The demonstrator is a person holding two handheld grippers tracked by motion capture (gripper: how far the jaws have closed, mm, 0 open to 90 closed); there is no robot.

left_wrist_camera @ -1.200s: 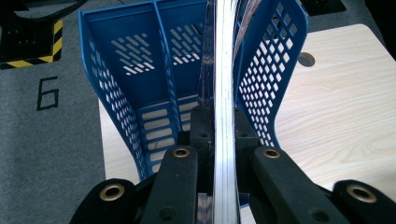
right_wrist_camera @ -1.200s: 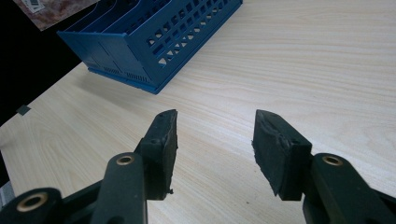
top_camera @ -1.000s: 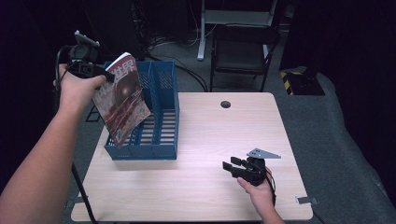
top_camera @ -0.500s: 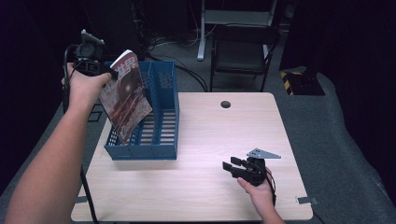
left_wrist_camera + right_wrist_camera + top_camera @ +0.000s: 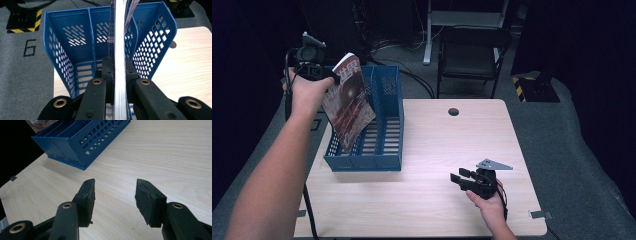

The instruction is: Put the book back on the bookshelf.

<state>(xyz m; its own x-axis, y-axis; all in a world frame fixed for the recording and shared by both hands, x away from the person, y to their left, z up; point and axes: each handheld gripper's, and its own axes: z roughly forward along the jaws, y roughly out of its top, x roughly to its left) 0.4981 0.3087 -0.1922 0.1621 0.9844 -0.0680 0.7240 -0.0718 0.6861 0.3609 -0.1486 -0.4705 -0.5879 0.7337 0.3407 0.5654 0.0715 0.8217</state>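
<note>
My left gripper [image 5: 328, 75] is raised at the far left and shut on the upper edge of a magazine [image 5: 348, 102] with a reddish cover. The magazine hangs tilted over the left side of a blue slotted file rack [image 5: 362, 164]. In the left gripper view its thin edge [image 5: 120, 37] runs up from between the closed jaws of the left gripper [image 5: 119, 67], above the rack's compartments [image 5: 75, 37]. I cannot tell whether its lower corner is inside a slot. My right gripper [image 5: 462, 179] rests on the table near the front right, open, with nothing between the jaws of the right gripper [image 5: 115, 187].
The wooden table [image 5: 452, 145] has a small round hole [image 5: 453, 111] near its far edge. A dark chair [image 5: 472, 55] stands beyond the table. The rack [image 5: 82, 147] lies left of and beyond the right gripper, with bare tabletop [image 5: 162, 150] between them.
The left hand has shifted slightly up and to the right with the magazine, which now tilts a little more over the rack. The right gripper has stayed where it was.
</note>
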